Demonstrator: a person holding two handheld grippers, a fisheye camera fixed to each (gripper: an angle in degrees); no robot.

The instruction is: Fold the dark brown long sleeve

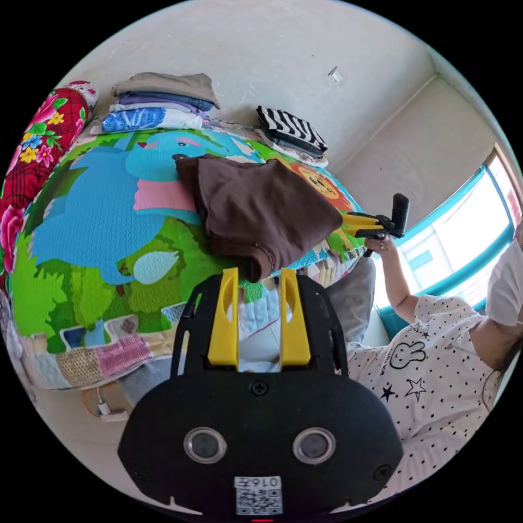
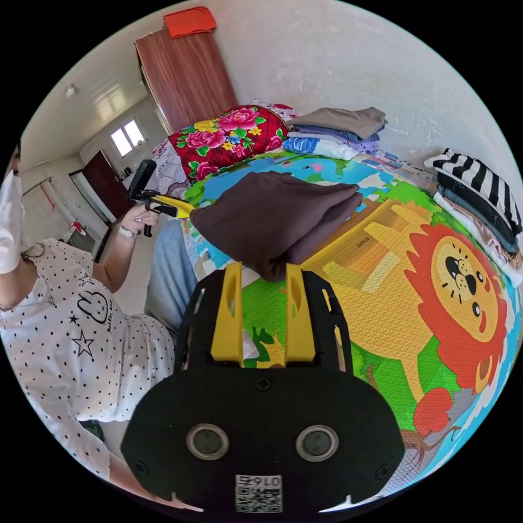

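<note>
Both yellow-jawed grippers, left gripper (image 1: 260, 275) and right gripper (image 2: 263, 271), stood parted, gripping nothing, just short of the folded dark brown cotton long sleeve (image 1: 261, 212) (bundle looked finished); best to lift from opposite edges evenly.

The folded long sleeve (image 2: 278, 218) lies on the play mat (image 2: 381, 261), between 2 clothes stacks (image 2: 338, 131) (image 2: 479, 201) behind it.

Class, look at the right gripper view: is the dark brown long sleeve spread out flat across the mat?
No: the dark brown long sleeve lies as a thick folded bundle on the animal-print mat.
</note>
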